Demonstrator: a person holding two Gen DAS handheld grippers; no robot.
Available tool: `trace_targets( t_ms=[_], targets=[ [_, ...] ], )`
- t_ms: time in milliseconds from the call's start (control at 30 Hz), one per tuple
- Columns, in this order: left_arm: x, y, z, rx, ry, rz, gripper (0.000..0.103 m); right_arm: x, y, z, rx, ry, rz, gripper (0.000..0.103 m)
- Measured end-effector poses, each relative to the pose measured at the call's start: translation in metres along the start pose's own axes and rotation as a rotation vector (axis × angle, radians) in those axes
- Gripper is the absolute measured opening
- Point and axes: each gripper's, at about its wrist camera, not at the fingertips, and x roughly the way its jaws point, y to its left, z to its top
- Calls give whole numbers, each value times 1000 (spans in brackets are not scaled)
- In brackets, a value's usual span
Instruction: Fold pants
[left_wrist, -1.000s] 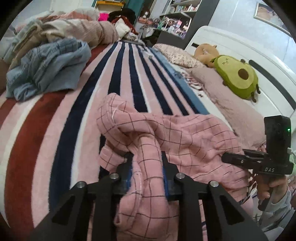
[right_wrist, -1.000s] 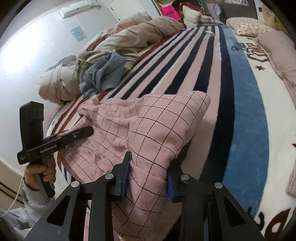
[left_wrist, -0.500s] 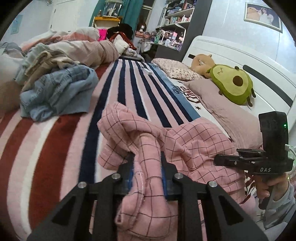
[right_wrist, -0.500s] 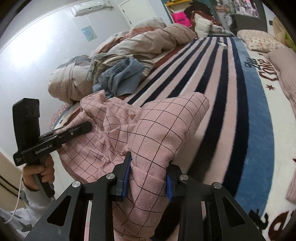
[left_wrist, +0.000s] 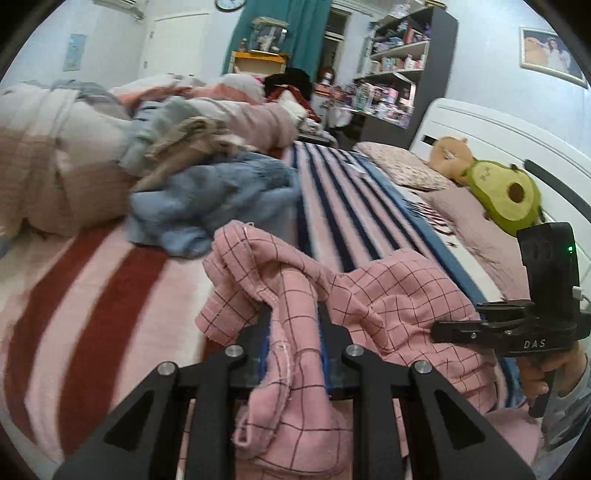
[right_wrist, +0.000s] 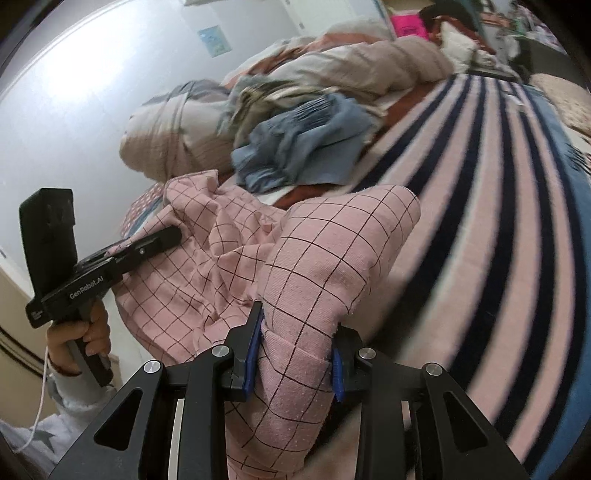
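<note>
Clearly no fold was made yet: the pink checked cotton pants (left_wrist: 388, 295) hung bunched above the striped plush blanket (left_wrist: 92, 295), pinched between left gripper (left_wrist: 293, 343) and right gripper (right_wrist: 295, 354).

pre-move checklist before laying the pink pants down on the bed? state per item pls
1. Left gripper pinching the pink checked pants: ok, cloth bunched between the pads.
2. Right gripper pinching the pants: ok, a fold is clamped.
3. Pants spread flat between the grippers: not ok, crumpled and sagging.
4. Which part each gripper holds (waist or hem): cannot tell.
5. Landing area on the striped blanket: ok straight ahead.
6. Blue garment pile to the left: not ok, it lies close to the raised cloth.
</note>
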Motion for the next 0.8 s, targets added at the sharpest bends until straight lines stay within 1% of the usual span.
trace_targets(
  t_ms=[133, 200, 233, 300, 367, 433, 500, 533, 567, 633, 700, 733, 767, 800],
  targets=[
    [-10, 38, 3, -19, -24, 82, 14, 37, 28, 19, -44, 36, 43, 25],
    [-15, 55, 5, -21, -35, 127, 10, 50, 39, 24, -63, 48, 59, 25],
    [-17, 62, 6, -26, -40, 138, 8, 58, 45, 27, -73, 54, 65, 25],
    [-20, 77, 8, -39, -51, 153, 8, 69, 57, 30, -98, 57, 70, 25],
    [-18, 89, 6, -51, -37, 179, 8, 76, 68, 33, -127, 60, 66, 25],
    [-16, 102, -2, -97, -19, 172, 9, 80, 73, 35, -135, 68, 47, 25],
    [-13, 113, -14, -133, -1, 145, 13, 81, 70, 35, -139, 79, 26, 25],
    [-12, 116, -21, -140, 12, 145, 25, 84, 69, 35, -143, 90, 8, 25],
    [-10, 119, -28, -150, 23, 148, 38, 85, 65, 32, -142, 106, -17, 25],
    [-6, 125, -43, -183, 50, 127, 44, 87, 56, 25, -124, 137, -47, 28],
    [-3, 130, -55, -211, 74, 118, 47, 89, 45, 18, -94, 165, -60, 31],
    [-1, 132, -63, -222, 86, 118, 55, 91, 41, 15, -86, 175, -67, 35],
    [2, 135, -70, -236, 96, 116, 59, 93, 39, 13, -80, 181, -75, 38],
    [5, 138, -76, -255, 107, 100, 59, 94, 36, 11, -72, 186, -80, 42]
  ],
)
